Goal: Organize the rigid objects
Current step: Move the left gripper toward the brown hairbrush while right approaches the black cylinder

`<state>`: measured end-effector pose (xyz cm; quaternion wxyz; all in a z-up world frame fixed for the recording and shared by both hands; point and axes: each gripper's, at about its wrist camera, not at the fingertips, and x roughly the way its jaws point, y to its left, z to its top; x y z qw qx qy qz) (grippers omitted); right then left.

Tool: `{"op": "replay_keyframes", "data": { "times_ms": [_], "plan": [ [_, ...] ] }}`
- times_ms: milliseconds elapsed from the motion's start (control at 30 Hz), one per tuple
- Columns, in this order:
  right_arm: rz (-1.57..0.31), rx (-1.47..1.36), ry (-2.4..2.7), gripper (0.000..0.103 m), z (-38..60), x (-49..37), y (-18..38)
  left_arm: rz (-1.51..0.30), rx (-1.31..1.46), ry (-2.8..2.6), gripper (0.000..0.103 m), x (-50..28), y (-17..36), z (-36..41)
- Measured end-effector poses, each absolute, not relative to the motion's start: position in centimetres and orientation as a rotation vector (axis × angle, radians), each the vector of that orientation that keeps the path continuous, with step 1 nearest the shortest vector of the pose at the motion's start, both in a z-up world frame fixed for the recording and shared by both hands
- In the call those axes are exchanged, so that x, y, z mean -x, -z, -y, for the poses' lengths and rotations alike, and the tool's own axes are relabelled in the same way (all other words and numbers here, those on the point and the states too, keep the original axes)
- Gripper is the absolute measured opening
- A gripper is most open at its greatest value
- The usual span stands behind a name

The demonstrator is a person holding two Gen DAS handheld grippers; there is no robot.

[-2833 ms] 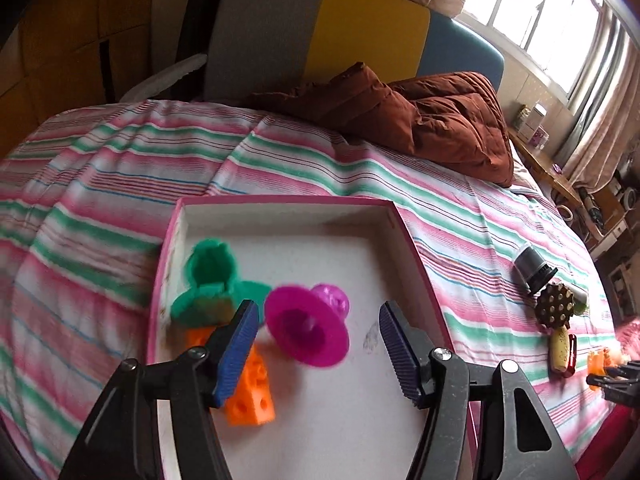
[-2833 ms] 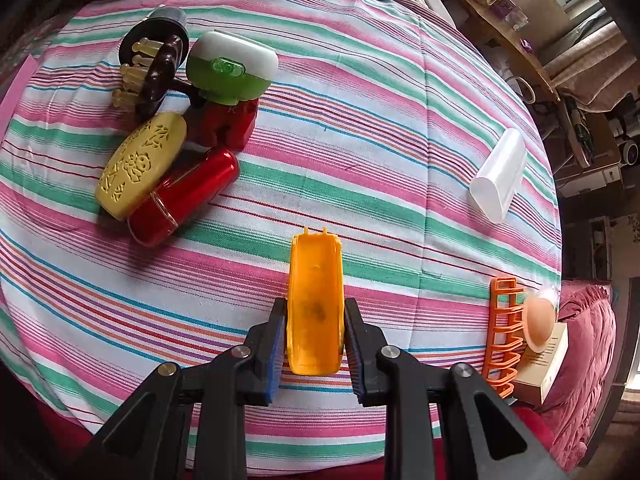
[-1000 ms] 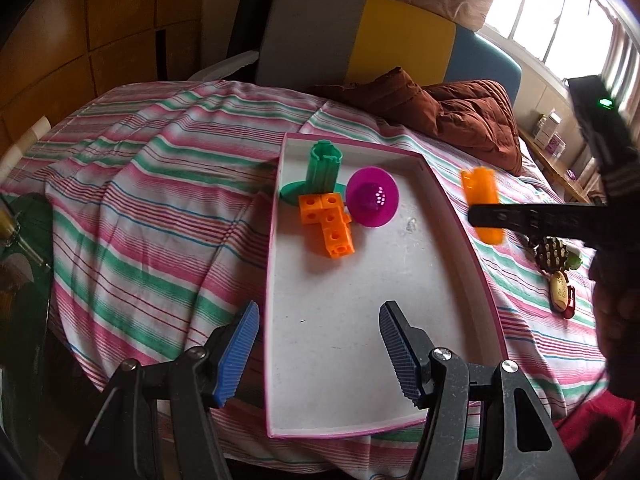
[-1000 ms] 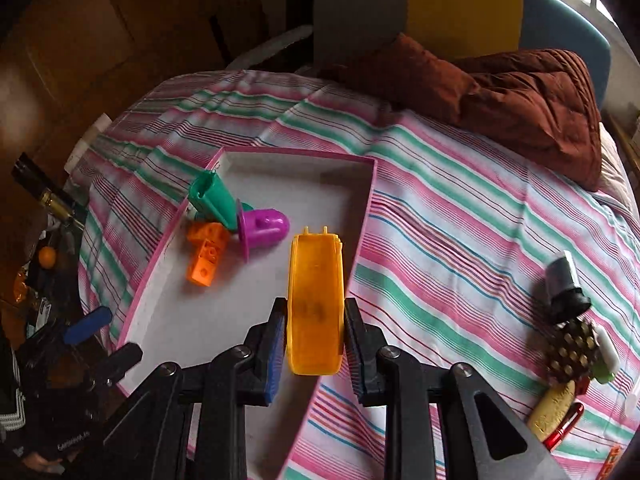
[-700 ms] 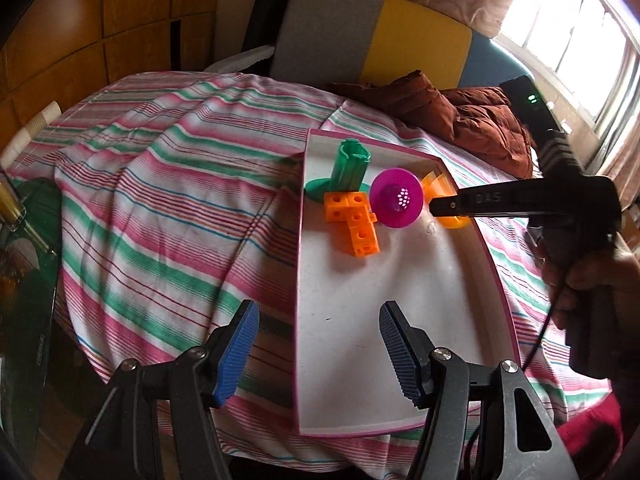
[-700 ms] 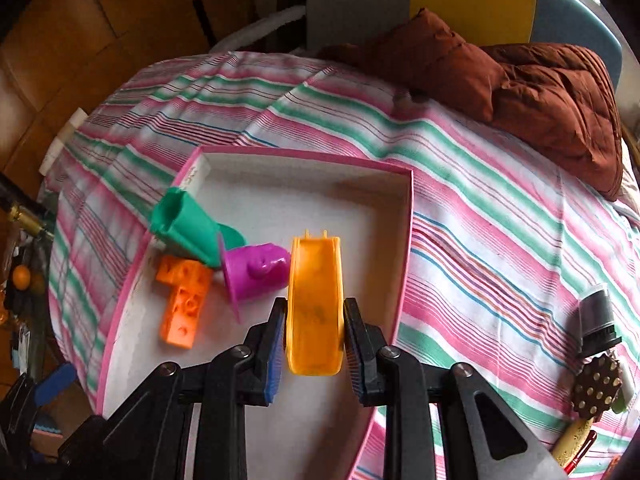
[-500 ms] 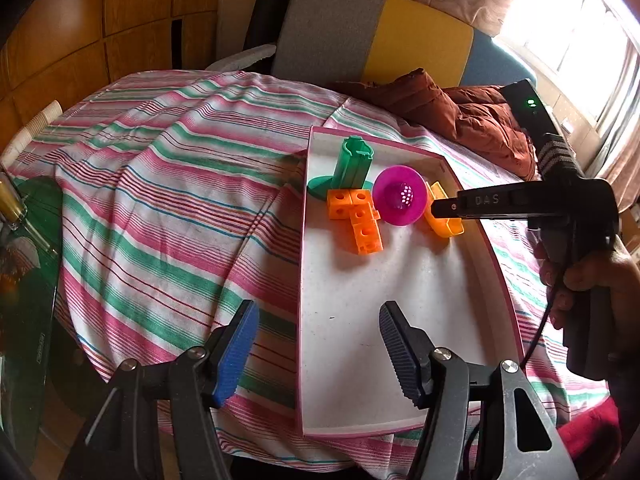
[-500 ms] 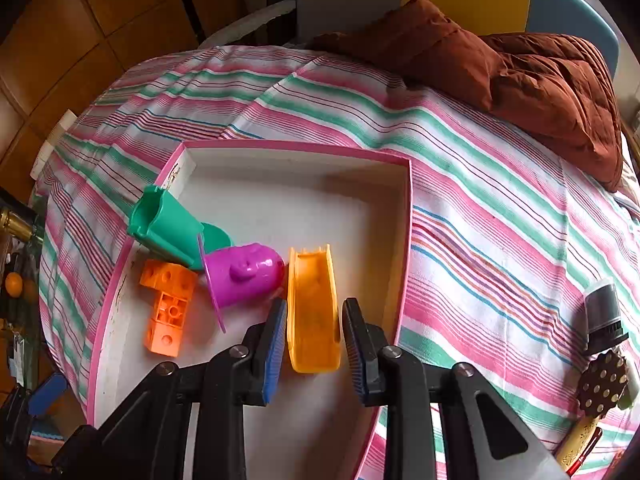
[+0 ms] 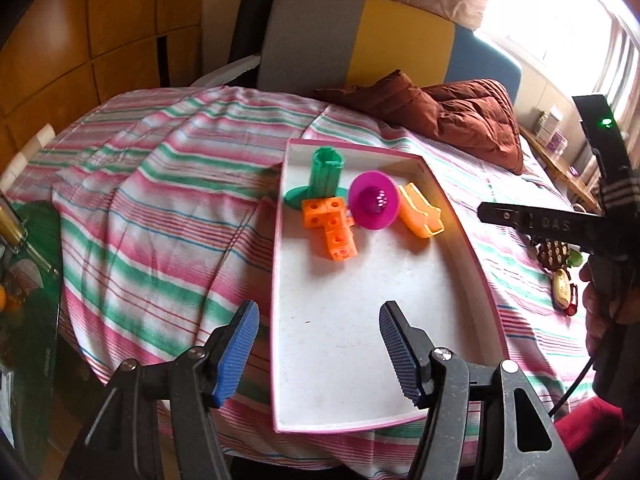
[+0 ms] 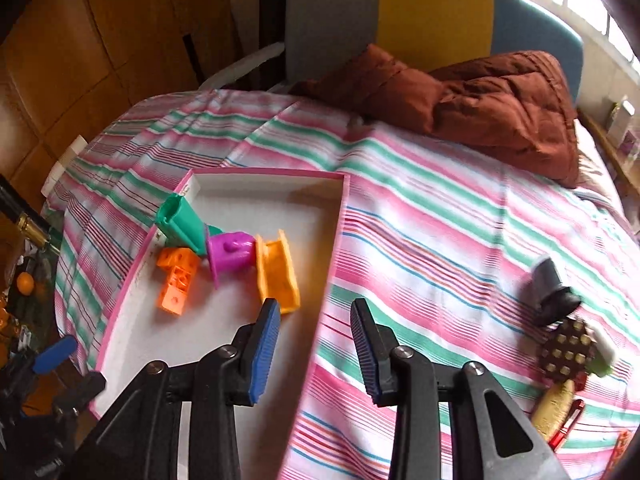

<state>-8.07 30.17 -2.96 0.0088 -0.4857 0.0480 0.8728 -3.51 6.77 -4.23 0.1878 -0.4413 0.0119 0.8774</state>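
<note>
On the striped cloth [image 9: 160, 216], the pink-rimmed tray [image 9: 486, 292] is holding four toys in a row across its far end: the green piece [image 9: 326, 172] is standing upright by the far left wall, the orange block [image 9: 330, 228] is lying just in front of it, the magenta funnel [image 9: 374, 200] is resting on its side touching both, and the orange channel piece [image 9: 420, 212] is lying beside the funnel. The left gripper [image 9: 316, 344] is hovering over the tray's near end, jaws spread wide and empty. The right gripper [image 10: 314, 344] is hanging released above the tray's right rim, nothing between its blue pads. A cluster of small objects [image 10: 572, 352] is sitting farther right on the cloth.
</note>
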Motion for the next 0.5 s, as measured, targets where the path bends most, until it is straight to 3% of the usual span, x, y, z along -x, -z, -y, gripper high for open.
{"op": "replay_keyframes", "data": {
  "times_ms": [500],
  "plan": [
    [-0.267,1.269,-2.625,0.037,-39.4,2.3,-0.2,-0.16,1.151,-2.392,0.064,2.0,2.4,-12.0]
  ]
}}
